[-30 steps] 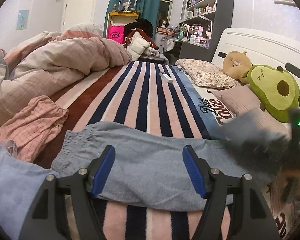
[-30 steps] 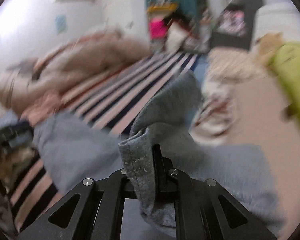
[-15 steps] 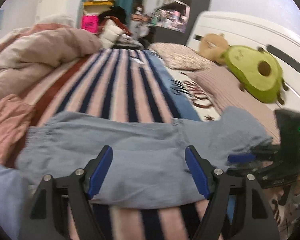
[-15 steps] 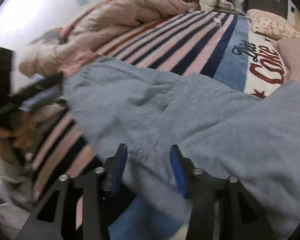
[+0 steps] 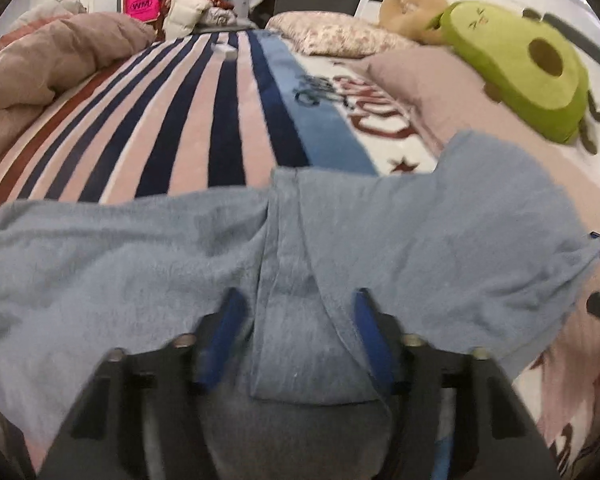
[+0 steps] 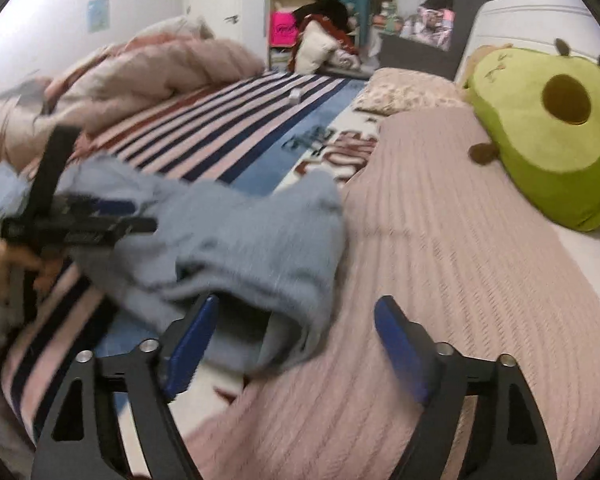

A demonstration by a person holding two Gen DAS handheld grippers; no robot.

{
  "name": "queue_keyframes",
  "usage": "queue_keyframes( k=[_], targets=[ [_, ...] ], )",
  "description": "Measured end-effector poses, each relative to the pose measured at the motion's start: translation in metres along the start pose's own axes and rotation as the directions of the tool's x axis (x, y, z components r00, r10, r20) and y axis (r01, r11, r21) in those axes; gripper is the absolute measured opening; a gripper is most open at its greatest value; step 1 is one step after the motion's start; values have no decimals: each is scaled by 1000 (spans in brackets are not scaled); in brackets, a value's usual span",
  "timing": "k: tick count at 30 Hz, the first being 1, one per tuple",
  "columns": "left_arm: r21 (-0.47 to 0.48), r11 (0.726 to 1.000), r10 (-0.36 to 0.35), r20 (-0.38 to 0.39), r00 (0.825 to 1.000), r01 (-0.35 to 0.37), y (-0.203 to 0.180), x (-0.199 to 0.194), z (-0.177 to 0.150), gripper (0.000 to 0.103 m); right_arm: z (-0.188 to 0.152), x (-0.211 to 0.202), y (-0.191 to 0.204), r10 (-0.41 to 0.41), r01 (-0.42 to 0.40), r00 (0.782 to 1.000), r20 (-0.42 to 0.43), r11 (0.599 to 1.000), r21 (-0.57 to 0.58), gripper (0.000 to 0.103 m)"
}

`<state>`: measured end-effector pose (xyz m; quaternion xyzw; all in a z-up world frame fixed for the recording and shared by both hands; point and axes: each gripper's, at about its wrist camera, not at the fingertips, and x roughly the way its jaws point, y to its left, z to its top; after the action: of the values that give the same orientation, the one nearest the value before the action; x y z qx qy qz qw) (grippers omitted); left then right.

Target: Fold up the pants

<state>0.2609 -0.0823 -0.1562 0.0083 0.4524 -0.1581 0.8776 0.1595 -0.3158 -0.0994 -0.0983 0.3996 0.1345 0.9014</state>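
Grey-blue pants lie across the striped blanket, one leg folded back over the other. My left gripper is open, its blue pads astride the near edge of the cloth at the seam. In the right wrist view the pants lie bunched at the left of centre. My right gripper is open and empty, its left pad beside the pants' loose end. The left gripper also shows there at the far left, over the pants.
A pink knit pillow lies under the right gripper. A green avocado plush lies at the right by the headboard. A bunched pink duvet fills the left side. A small white object sits far up the blanket.
My right gripper opened, let go of the pant leg over the other leg and drew back to the right. My left gripper moved forward, down onto the pants.
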Motion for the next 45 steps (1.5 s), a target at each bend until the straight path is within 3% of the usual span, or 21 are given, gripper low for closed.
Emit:
queue_keyframes(
  k=[2,3,4,5,6,8,10,12,14,15,16,18,21,24,26,31,35,38,41,43,45],
  targets=[
    [9,1000,6,2,1000,-6,-2,-1,-3,21,0,10,15,-63,63,998,8,995,-71,79],
    [8,1000,-26,-10,1000,26,-3,-2,-5,9,-1,15,19,-108,109,994,13,989,-98,77],
    [9,999,-44,-12,999,44,-4,-3,-7,7,2,21,23,-148,149,989,19,983,-110,76],
    [20,998,-51,-6,999,51,-6,-6,-8,4,3,25,25,-168,169,986,20,980,-109,60],
    [38,998,-50,4,999,50,-9,-8,-10,3,5,31,27,-186,186,982,13,975,-117,31],
    [50,998,-50,17,999,49,-9,-13,-12,2,6,35,29,-238,238,971,22,962,-137,14],
    [35,999,-31,29,999,30,-3,-18,-13,2,7,31,25,-251,254,967,40,958,-130,9],
    [21,1000,-23,42,999,22,3,-24,-14,2,8,21,20,-331,341,940,86,930,-141,7],
    [33,999,10,40,999,-11,4,-27,-14,5,9,15,14,-324,332,943,82,936,-118,6],
    [49,998,42,45,998,-45,3,-29,-14,12,9,14,12,-314,320,947,68,941,-110,6],
    [57,996,68,46,997,-70,3,-30,-13,32,8,14,13,-319,324,946,62,939,-116,6],
    [48,998,42,51,998,-44,8,-31,-10,52,4,17,19,-341,345,938,57,927,-149,6],
    [-1,998,-70,-2,998,70,16,-23,-6,52,3,17,20,-338,343,939,56,927,-150,7],
    [12,996,-89,-42,995,90,10,-12,-5,52,3,17,15,-305,309,951,50,944,-119,7],
    [-22,989,-147,-65,987,145,8,-7,-6,52,2,17,15,-302,307,952,53,943,-126,7],
    [-32,982,-188,-72,980,186,0,-9,-6,54,0,19,17,-289,295,955,61,947,-129,7],
    [-55,960,-278,-83,957,274,-5,-12,-5,54,-2,19,15,-273,279,960,66,953,-120,7],
    [-13,972,-237,-84,968,237,-21,-5,0,54,-3,19,15,-270,277,960,68,954,-119,7],
    [18,990,-135,-85,987,137,-31,6,2,53,-3,19,15,-262,269,963,68,956,-116,7],
    [20,999,-27,-63,998,29,-27,7,2,53,-4,19,15,-255,262,965,66,958,-114,7],
    [-4,1000,-19,-63,998,19,-15,5,0,53,-4,19,15,-253,259,965,67,959,-114,7]
  ],
)
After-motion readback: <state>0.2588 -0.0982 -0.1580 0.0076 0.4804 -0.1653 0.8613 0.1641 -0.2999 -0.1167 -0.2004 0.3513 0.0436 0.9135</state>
